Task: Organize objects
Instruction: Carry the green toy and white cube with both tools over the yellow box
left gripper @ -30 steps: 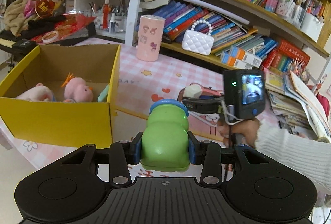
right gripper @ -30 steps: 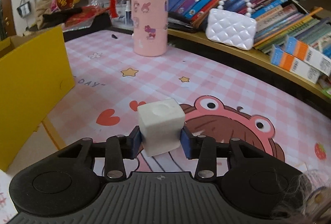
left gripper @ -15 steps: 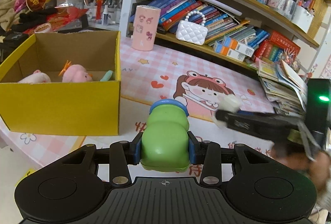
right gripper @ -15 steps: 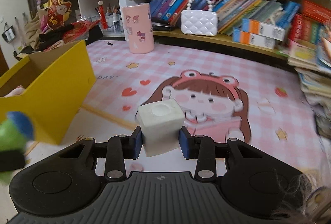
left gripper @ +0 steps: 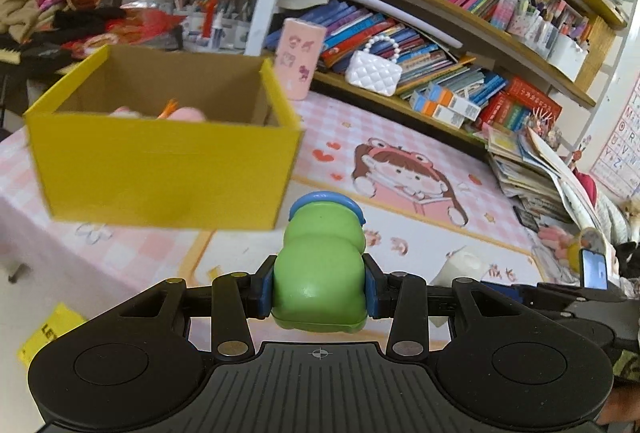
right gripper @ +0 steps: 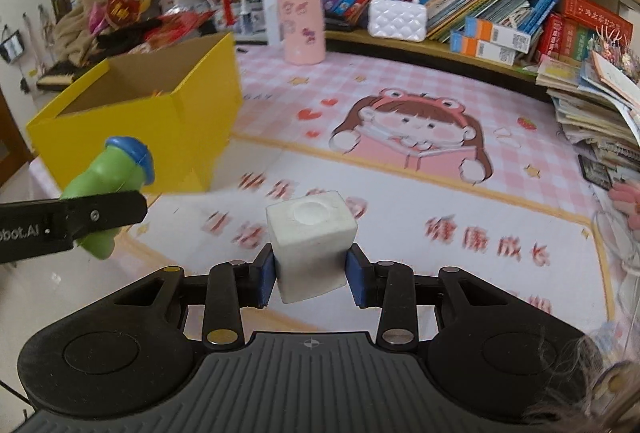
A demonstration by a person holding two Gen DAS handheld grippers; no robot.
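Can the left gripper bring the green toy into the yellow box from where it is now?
Probably yes. The left gripper holds the green toy clear of the mat, and the yellow box stands ahead to its left, open on top. Only its near wall must be cleared.

Toy (left gripper: 320, 269): green, blue cap. Cube (right gripper: 310, 237): white. Box (left gripper: 160, 173): yellow outside, brown inside. Mat (right gripper: 400, 81) beside box: pink-white check, cartoon girl print. Cylinder (right gripper: 302, 23) behind box: pink.
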